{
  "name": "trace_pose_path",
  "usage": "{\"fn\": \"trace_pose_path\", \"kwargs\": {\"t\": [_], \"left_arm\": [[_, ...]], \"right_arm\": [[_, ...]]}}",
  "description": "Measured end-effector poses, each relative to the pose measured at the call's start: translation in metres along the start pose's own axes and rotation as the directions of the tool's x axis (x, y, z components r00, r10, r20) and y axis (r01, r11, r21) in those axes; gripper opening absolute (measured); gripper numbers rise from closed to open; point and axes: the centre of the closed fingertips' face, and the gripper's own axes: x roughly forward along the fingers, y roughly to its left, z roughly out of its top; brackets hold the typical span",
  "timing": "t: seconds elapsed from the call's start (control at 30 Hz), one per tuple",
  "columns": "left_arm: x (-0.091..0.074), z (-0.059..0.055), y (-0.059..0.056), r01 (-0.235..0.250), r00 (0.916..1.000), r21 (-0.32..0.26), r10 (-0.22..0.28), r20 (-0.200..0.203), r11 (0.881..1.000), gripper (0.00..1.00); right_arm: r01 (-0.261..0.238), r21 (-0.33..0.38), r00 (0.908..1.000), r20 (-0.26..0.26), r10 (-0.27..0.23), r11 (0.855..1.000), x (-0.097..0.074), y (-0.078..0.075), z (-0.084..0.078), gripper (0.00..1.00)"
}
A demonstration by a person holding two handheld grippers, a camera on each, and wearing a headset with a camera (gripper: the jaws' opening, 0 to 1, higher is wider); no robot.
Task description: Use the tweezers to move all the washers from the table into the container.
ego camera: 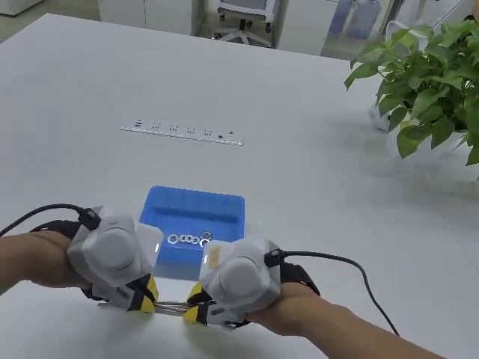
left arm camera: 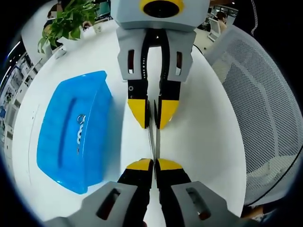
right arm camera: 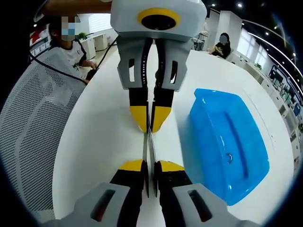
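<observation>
- Green leafy plant (ego camera: 430,78) at the right edge of the head view
- Thin pale strip with dark markings (ego camera: 182,132), lying flat, well left of the plant
- White mesh chair back (left arm camera: 255,109) at the right of the left gripper view
- Wheeled office chair (ego camera: 243,19) far behind the strip

Glossy plastic, bright metal, matt white
Container (ego camera: 194,211) is glossy, translucent blue plastic; washers (ego camera: 187,239) are shiny metal, probably steel; tweezers (left arm camera: 151,137) are thin bare metal; table (ego camera: 314,164) is smooth matt white.
</observation>
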Motion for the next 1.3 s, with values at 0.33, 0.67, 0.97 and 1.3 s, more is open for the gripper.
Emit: {"fn": "trace_pose_path", "kwargs": {"t": [0.33,0.67,0.97,1.3], "left_arm": [[0.000,0.000,-0.001,-0.008,1.0000,-0.004,0.008,0.002,1.000,0.09],[-0.018,-0.004,-0.002,-0.056,0.9972,-0.078,0.060,0.044,0.995,0.20],[-0.053,-0.001,0.001,-0.123,0.9790,-0.201,0.152,0.136,0.972,0.35],[-0.092,0.020,0.006,-0.207,0.9178,-0.318,0.296,0.265,0.925,0.56]], "right_arm": [[0.012,0.002,0.9999,-0.002,-0.012,1.000,-0.002,-0.001,-0.002,0.16],[0.089,0.051,0.9933,0.070,-0.093,0.995,-0.030,-0.008,0.006,0.25],[0.181,0.189,0.9686,0.136,-0.208,0.965,-0.075,-0.022,0.001,0.37],[0.270,0.316,0.9357,0.136,-0.325,0.910,-0.114,-0.031,-0.024,0.60]]}}
